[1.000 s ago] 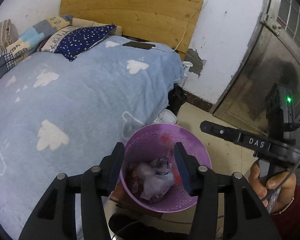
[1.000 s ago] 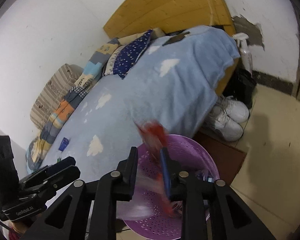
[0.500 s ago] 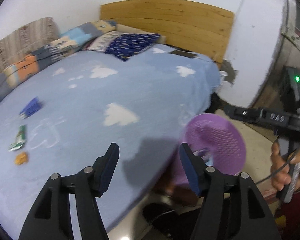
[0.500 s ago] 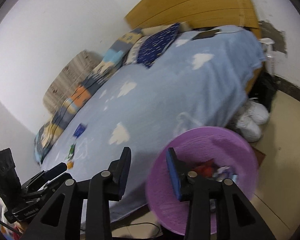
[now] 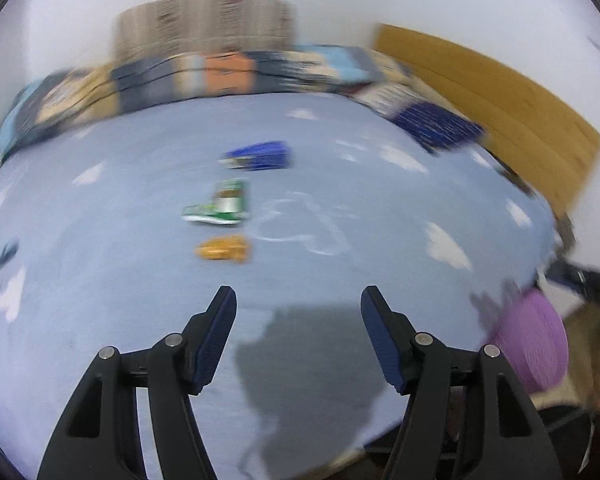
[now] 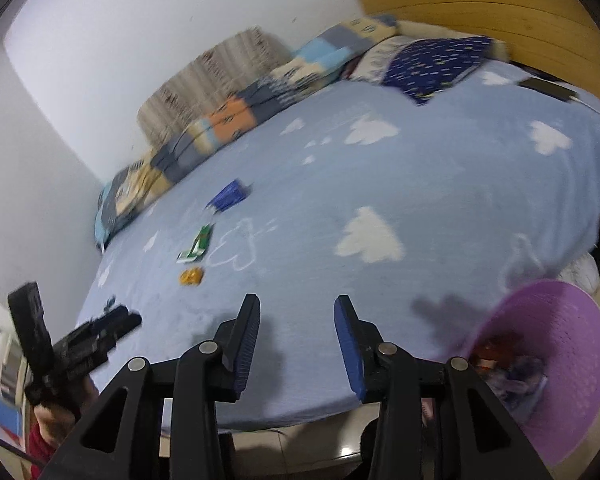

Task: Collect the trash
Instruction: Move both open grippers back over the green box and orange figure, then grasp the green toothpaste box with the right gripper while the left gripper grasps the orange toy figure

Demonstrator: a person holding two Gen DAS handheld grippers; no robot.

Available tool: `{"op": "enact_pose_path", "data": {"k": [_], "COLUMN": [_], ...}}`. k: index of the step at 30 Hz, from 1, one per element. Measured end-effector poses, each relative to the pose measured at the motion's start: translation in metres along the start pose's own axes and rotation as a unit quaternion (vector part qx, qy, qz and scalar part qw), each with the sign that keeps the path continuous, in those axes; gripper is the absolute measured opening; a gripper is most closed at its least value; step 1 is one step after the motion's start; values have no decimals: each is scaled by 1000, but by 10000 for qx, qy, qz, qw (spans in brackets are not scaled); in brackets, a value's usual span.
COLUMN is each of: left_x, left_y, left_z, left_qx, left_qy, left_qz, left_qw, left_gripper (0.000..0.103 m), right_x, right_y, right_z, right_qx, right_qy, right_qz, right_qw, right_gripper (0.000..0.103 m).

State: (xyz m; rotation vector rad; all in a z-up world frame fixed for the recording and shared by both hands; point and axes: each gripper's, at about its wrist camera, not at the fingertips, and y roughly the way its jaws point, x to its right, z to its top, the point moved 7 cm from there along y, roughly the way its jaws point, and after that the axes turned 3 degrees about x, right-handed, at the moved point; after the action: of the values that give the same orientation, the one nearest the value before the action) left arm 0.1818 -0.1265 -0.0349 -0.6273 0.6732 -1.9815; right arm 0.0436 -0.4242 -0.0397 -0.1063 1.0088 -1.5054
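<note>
Three pieces of trash lie on the bed (image 6: 440, 184), in a short row well away from the purple bin (image 6: 560, 364) that stands off the bed's near edge: an orange wrapper (image 5: 222, 248) nearest the bin side, a green wrapper (image 5: 220, 204) just beyond it, and a blue wrapper (image 5: 260, 156) farthest, toward the pillows. The bin already holds some rubbish. The left gripper (image 5: 298, 304) has its jaws spread wide and empty, pointed toward the row; the right gripper (image 6: 296, 312) is likewise parted and empty, nearer the bin. Motion blur prevents reading fine detail on the wrappers. Judged as thin foil or plastic packets: very light, limp, somewhat slick, not fragile, and lying flat on soft fleece, so a finger may sink into the blanket and pinch cloth along with the packet. The orange one looks crumpled and slightly raised, offering the best hold across its bulk; the flat green one is best taken at a lifted edge or fold.
</note>
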Motion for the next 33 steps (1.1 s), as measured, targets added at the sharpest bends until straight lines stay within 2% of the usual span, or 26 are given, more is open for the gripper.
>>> {"op": "enact_pose_path", "data": {"k": [3,8,12,17,23,28,31,32,33], "left_x": [-50,-102,-127,-140,-149,-152,-154,-154,-155], "left_y": [-2,-12,-12,-18,-16,-9,-8,-8,-8], "left_z": [12,18,18,20,25,27,26,26,25], "left_qx": [37,104,52,113,88,14,5,2,-5], "left_qy": [-483,-1158,-1508,-1552,-1633,-1711,-1739,-1725,-1712], "left_qz": [429,730,809,1004,923,853,857,880,909], "left_qw": [9979,9905,9852,9827,9822,9816,9810,9811,9810], "left_gripper": [64,64,64,64,64,64,64,64,64], "right_x": [-31,-91,-137,-178,-189,-187,-187,-189,-191], "right_y": [27,91,155,242,328,376,388,389,388], "right_z": [6,16,19,27,36,33,30,30,30], "right_qx": [-232,-630,-984,-1198,-1389,-1558,-1495,-1458,-1425], "right_qy": [-160,-355,-486,-607,-315,-158,-6,-39,-77], "right_qz": [157,381,494,364,14,-215,-115,-101,-48], "right_qw": [9995,9967,9927,9903,9898,9874,9887,9893,9897], "right_gripper": [41,45,45,45,45,45,45,43,23]}}
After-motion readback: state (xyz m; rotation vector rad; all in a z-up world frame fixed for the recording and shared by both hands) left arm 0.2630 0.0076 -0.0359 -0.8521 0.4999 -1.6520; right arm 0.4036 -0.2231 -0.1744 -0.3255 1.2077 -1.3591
